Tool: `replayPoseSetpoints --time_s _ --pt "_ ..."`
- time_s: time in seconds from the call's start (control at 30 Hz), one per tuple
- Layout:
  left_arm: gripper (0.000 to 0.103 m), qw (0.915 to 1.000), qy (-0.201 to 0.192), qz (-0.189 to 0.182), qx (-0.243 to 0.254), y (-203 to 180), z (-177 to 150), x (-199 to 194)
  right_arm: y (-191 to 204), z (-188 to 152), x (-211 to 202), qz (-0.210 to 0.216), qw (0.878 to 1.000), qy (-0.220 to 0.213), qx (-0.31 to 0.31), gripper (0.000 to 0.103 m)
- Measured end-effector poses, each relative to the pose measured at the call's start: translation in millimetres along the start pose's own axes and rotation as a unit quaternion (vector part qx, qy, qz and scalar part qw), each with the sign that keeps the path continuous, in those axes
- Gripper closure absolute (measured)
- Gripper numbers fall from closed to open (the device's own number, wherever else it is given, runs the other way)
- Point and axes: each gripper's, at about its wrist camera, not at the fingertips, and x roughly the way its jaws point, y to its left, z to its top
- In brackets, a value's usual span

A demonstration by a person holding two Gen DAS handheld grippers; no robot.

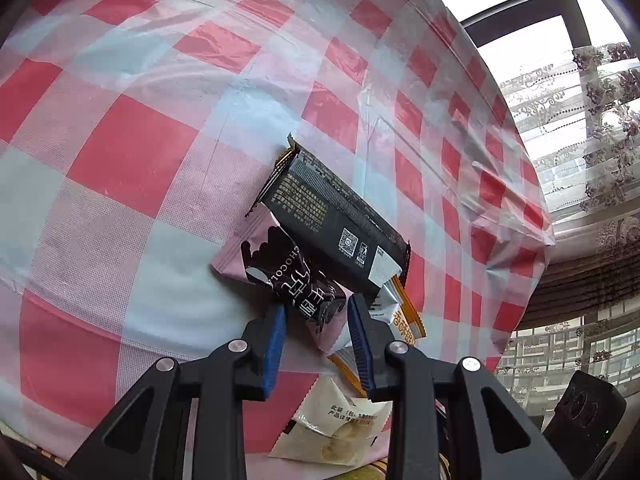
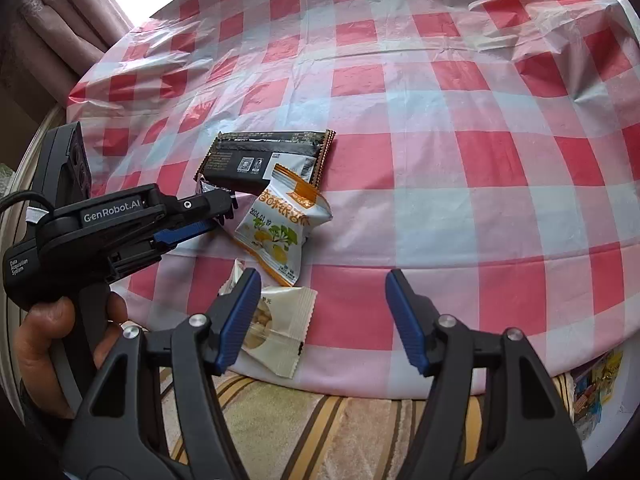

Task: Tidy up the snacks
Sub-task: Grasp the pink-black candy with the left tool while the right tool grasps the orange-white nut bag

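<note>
Four snack packets lie in a loose pile on the checked cloth. A pink and black chocolate packet rests with its near end between the blue pads of my left gripper; the pads stand slightly apart from it, not pressing. Behind it lies a long black bar wrapper. An orange and white packet leans against the bar. A cream cracker packet sits nearest the table edge. My right gripper hovers open over that edge, empty, its left finger above the cream packet.
The red and white checked tablecloth is wrinkled at the far right. A striped cushion lies below the near edge. A hand holds the left gripper. A black device stands by the window.
</note>
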Motion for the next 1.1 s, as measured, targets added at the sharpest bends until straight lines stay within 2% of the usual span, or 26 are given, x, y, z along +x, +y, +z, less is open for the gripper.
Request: replayPoseSetpoints --time_s 0.23,0.47,0.87,0.93,1.0,1.1 --pt "0.070 0.9997 -0.009 0.017 0.015 -8 14 6 7 11 13 0.005 1.000 0.000 0.006 0.035" --pt "0.070 0.9947 -0.039 0.066 0.069 -20 29 11 20 23 30 0.001 1.000 0.008 0.003 0.035" --pt "0.070 0.9890 -0.072 0.087 0.096 -19 45 14 30 36 54 -0.008 1.000 0.021 -0.006 0.035" --pt "0.077 0.9864 -0.077 0.100 0.106 -21 45 15 31 36 57 -0.009 1.000 0.024 -0.008 0.035" --pt "0.084 0.9853 -0.083 0.101 0.109 -19 45 15 33 35 58 -0.014 1.000 0.023 -0.014 0.041" --pt "0.087 0.9867 -0.082 0.094 0.104 -14 45 13 38 33 59 -0.010 0.999 0.022 -0.023 0.051"
